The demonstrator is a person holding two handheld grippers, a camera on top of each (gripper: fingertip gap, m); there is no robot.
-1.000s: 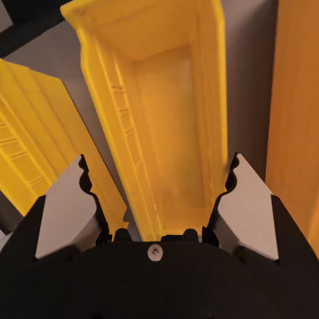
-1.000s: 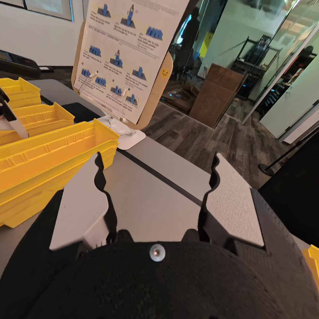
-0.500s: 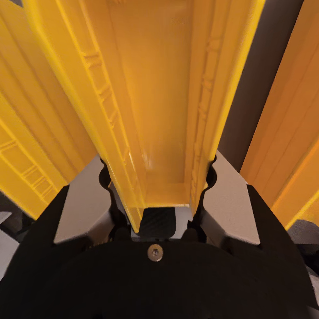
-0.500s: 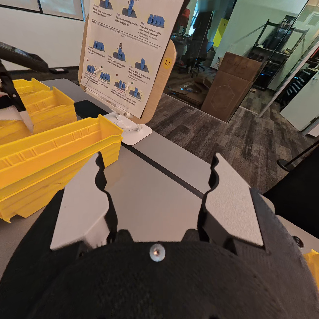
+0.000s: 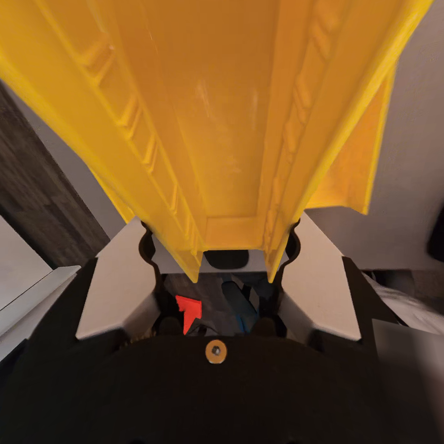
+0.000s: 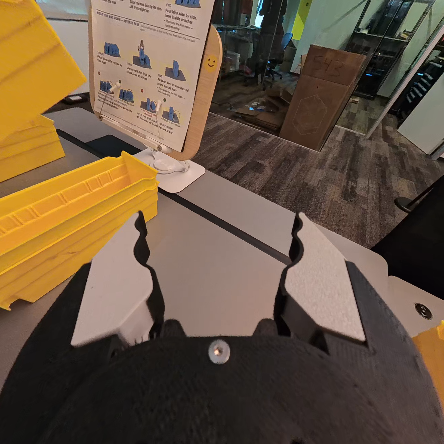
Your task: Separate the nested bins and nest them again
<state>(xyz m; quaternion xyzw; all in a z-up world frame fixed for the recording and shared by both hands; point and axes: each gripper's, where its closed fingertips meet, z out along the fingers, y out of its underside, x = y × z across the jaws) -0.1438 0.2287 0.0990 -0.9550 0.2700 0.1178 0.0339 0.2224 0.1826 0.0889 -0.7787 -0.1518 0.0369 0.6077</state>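
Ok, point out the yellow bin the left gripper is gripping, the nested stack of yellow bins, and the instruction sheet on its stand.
yellow bin (image 5: pixel 223 120), left wrist view, on its inner floor.
nested stack of yellow bins (image 6: pixel 72 216), right wrist view, on the top bin's side wall.
instruction sheet (image 6: pixel 149 79), right wrist view, on the middle of the page.

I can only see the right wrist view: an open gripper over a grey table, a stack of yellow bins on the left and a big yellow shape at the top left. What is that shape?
Observer: It is a yellow bin, held by the left gripper. The left wrist view shows a finger against each long side wall.
Operator: Is it standing on the table?
Observer: No. Under its near end that view shows open space, with dark floor and a red object below.
Operator: Is anything in it?
Observer: Nothing shows inside; the bare yellow bottom is visible along its length.
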